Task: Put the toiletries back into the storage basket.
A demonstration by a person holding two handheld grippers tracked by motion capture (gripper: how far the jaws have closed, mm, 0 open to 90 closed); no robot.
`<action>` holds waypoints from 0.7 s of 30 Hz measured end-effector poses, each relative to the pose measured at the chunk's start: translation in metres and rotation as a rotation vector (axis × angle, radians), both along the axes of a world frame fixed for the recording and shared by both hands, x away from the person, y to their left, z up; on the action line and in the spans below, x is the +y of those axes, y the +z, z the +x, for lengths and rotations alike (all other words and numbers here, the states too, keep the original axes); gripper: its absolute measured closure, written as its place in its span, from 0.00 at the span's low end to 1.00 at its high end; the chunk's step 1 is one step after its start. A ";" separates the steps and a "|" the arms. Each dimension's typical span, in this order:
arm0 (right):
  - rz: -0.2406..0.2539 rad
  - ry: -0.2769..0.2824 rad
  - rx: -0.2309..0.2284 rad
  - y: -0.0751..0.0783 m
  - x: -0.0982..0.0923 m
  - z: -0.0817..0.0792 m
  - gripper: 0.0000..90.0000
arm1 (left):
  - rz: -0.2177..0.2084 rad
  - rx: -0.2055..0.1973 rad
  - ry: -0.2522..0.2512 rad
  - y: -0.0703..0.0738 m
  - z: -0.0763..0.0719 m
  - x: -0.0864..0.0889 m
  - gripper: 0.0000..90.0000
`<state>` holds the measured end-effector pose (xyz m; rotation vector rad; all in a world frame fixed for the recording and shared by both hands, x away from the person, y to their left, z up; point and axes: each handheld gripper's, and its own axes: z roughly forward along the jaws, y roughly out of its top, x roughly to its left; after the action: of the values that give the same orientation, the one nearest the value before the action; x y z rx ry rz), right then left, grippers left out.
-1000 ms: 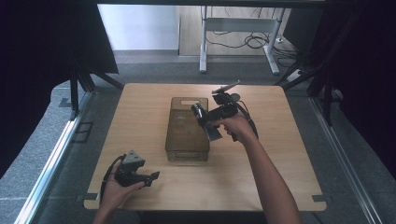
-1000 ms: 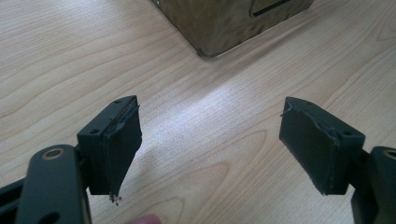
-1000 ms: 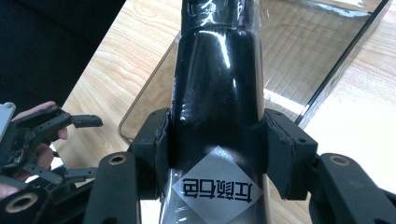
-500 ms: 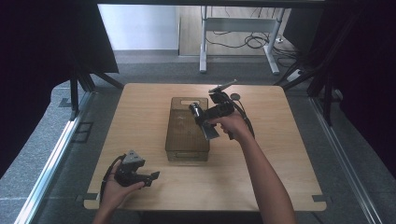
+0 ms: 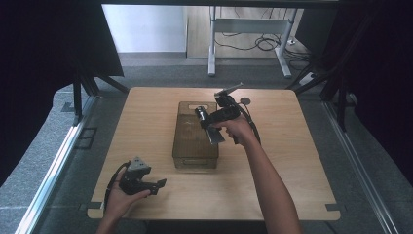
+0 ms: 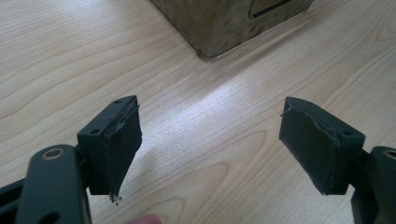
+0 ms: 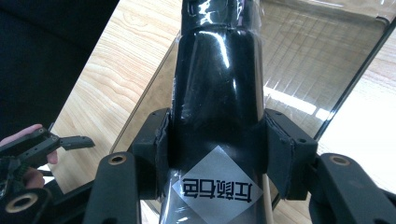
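The black bottle (image 7: 217, 107), wrapped in glossy film with a white diamond label near the grip, is clamped between the 2 jaws of the right tool (image 5: 210, 122). It hangs over the bin (image 5: 195, 134), a clear brownish box in the middle of the worktop (image 5: 292, 165), above the bin's far half and just inside its right wall.

The step in hand looks like setting the bottle down into the bin. To do it well, I would bring the bottle in line with the bin's long axis, so that it comes down between the 2 long walls without knocking a rim. The film is slick, so the grip should stay firm until the bottle rests on the bin's floor; letting go early would drop it, and it could roll or tip the light bin. Lower slowly, then part the jaws just enough to free it and lift straight out.

The left tool (image 5: 155, 185) is near the bin's front left corner, low over the worktop, its jaws wide apart on nothing. It could move up beside the bin's near end to steady it if the box starts to slide.
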<state>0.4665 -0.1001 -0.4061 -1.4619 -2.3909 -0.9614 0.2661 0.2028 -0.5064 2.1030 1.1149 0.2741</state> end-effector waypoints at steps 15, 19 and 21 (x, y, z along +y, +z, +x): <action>-0.014 -0.010 0.025 -0.010 0.023 0.008 0.52 | -0.002 0.000 -0.001 0.000 0.000 0.001 0.24; -0.016 -0.013 0.027 -0.012 0.030 0.010 0.52 | -0.002 0.000 -0.004 0.000 0.000 0.000 0.24; -0.016 -0.011 0.032 -0.013 0.033 0.011 0.52 | -0.001 0.000 -0.003 0.000 0.000 0.001 0.23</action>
<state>0.4777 -0.0667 -0.4188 -1.4862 -2.3756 -0.9168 0.2661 0.2034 -0.5063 2.1030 1.1119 0.2723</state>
